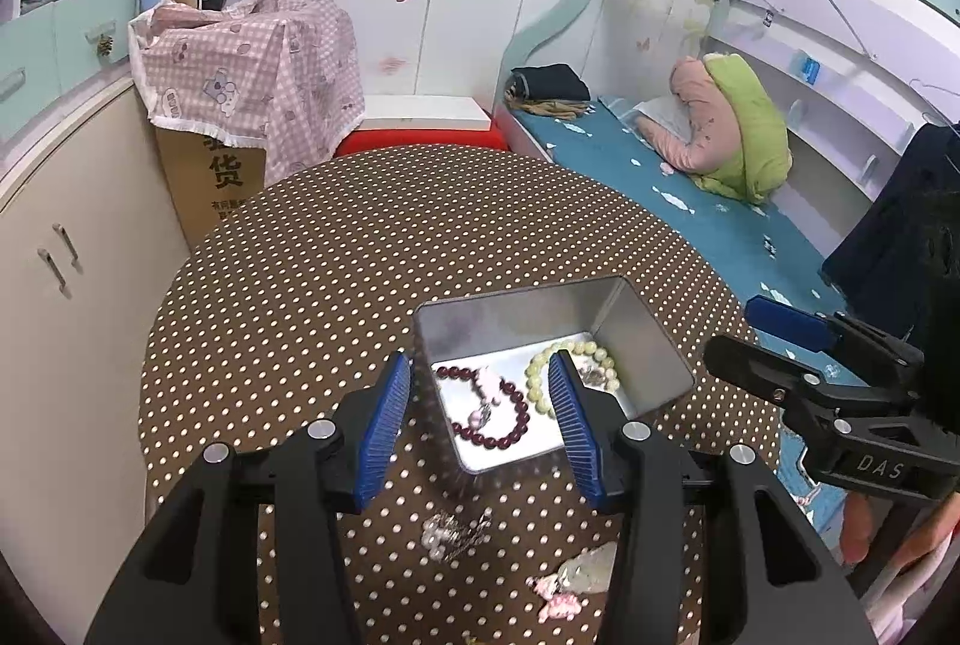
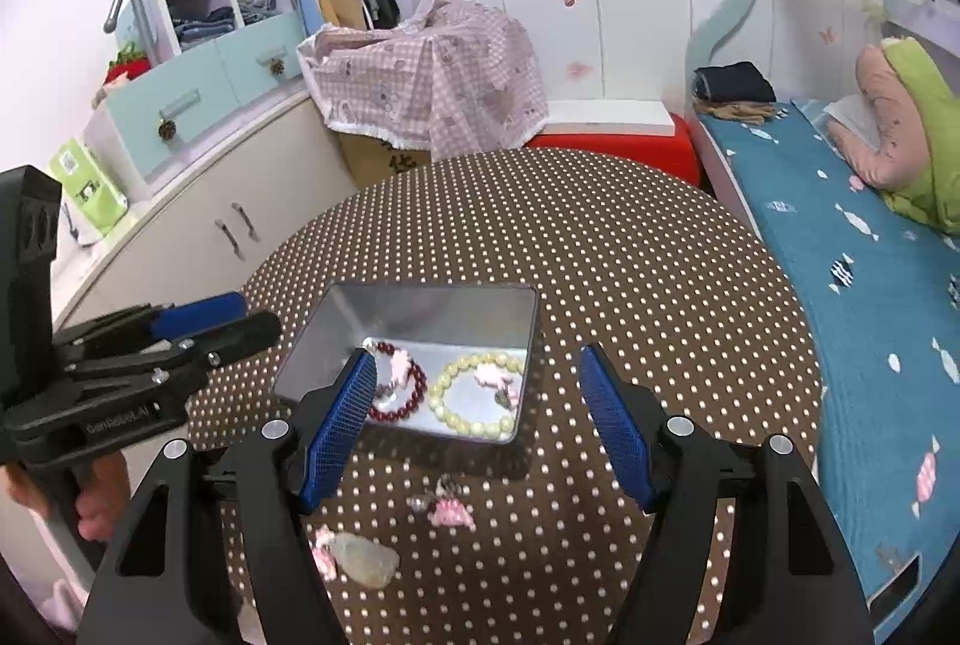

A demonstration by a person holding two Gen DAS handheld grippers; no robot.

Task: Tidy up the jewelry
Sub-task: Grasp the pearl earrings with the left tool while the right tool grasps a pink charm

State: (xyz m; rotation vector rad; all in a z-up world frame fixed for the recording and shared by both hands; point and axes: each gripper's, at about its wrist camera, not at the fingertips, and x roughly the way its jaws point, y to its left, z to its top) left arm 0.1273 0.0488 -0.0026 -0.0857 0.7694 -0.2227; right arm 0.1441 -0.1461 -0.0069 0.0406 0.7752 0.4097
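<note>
A silver metal tin (image 1: pixel 645 345) (image 2: pixel 336 327) stands open on the round polka-dot table (image 1: pixel 360 249) (image 2: pixel 600 249). It holds a dark red bead bracelet (image 1: pixel 510 438) (image 2: pixel 408 405), a pale yellow bead bracelet (image 1: pixel 534 375) (image 2: pixel 444 393) and pink charms (image 2: pixel 492 375). Loose on the table in front of the tin lie a silvery pink hair clip (image 1: pixel 453 531) (image 2: pixel 447 507) and a pink piece with a clear bag (image 1: pixel 576 579) (image 2: pixel 360 558). My left gripper (image 1: pixel 480 423) is open and empty above the tin's near edge. My right gripper (image 2: pixel 480 417) is open and empty, also over the tin's near edge.
A bed with a blue sheet (image 1: pixel 690 201) (image 2: pixel 852 285) runs along the right. A cardboard box under a pink checked cloth (image 1: pixel 252 69) (image 2: pixel 432 75) and a red stool (image 1: pixel 420 141) (image 2: pixel 612 147) stand behind the table. Cream cabinets (image 1: pixel 66 249) (image 2: pixel 228 207) line the left.
</note>
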